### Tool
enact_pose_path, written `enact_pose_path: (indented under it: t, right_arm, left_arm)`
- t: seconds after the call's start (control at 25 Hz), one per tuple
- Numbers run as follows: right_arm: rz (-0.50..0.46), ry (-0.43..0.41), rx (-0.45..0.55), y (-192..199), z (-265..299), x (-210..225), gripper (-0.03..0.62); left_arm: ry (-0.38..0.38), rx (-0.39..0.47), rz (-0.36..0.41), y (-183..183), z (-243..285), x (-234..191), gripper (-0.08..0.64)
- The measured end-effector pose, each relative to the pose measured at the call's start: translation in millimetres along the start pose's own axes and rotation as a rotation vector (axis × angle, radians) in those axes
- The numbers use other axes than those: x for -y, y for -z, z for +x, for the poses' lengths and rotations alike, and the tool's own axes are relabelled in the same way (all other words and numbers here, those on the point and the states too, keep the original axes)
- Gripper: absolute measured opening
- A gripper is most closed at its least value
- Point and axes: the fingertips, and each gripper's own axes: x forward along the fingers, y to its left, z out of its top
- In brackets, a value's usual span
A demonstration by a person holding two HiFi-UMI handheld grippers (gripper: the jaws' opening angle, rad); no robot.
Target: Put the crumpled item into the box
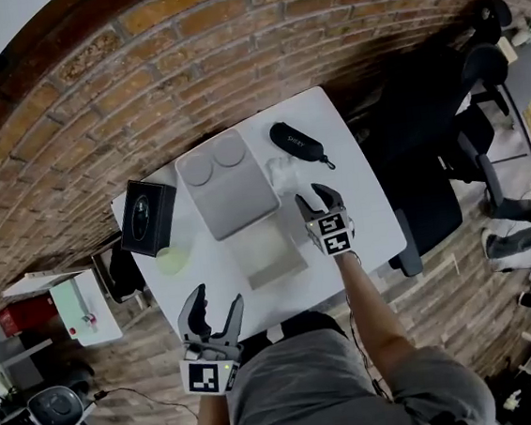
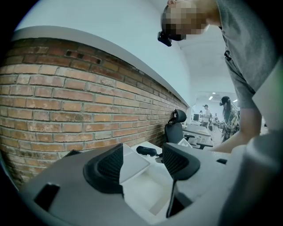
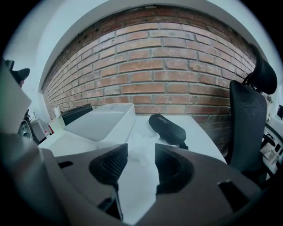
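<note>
— What's at the left end of the white table (image 1: 365, 220)?
— A black rectangular box (image 1: 148, 217) with an oval shape on top, at the corner nearest the red brick wall (image 1: 229, 41). Just beside it, toward the person, lies a pale yellow-green round thing (image 1: 171, 260); I can't tell what it is.

— And the left gripper (image 1: 216, 297)?
— It's at the table's near edge. Its jaws are released and stand well apart, with nothing between the pads. It looks along them at the open white box (image 1: 268, 254).

— Where is that box?
— In the middle of the table. The tray is toward the person, and it looks empty in the head view. Its pale grey lid (image 1: 225, 187), with two round marks, is tilted up on the wall side.

— The crumpled item?
— The crumpled clear-white item (image 3: 139, 149) lies on the tabletop outside the box. It's just right of the lid and left of a black oblong zip case (image 1: 296, 143).

— Is the right gripper (image 1: 313, 194) on it?
— No. It points down at the item from the person's side, with its tips near it. The jaws are parted, the pads press on nothing, and the item shows ahead through the gap.

— Further right?
— A black office chair (image 1: 428, 143) stands beside the table's right edge.
</note>
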Motion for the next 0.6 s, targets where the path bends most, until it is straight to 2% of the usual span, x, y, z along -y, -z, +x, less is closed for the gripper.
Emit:
enact_pose_path:
  t: [0.08,0.24,0.4,0.6]
  right_arm:
    - [-0.027,-0.001,-0.028,5.5,8.8,2.3,0.202]
    - [-0.029,-0.012,-0.072,17.1,21.2,5.0,0.206]
    - [-0.036,-0.039,-0.105,29.1,32.5,-0.3,0.201]
    - [-0.011,-0.053,-0.113,30.2,39.6,1.1,0.192]
  left_arm:
    - [-0.011,-0.005,-0.008,1.0,-0.6,-1.4,0.265]
    - [-0.012,-0.023,0.041,-0.4,1.8,3.5,0.265]
    - [0.012,0.022,0.013,-10.7,8.7,9.9,0.265]
    - [0.018,0.003,0.027,-9.6,15.5,12.9,0.265]
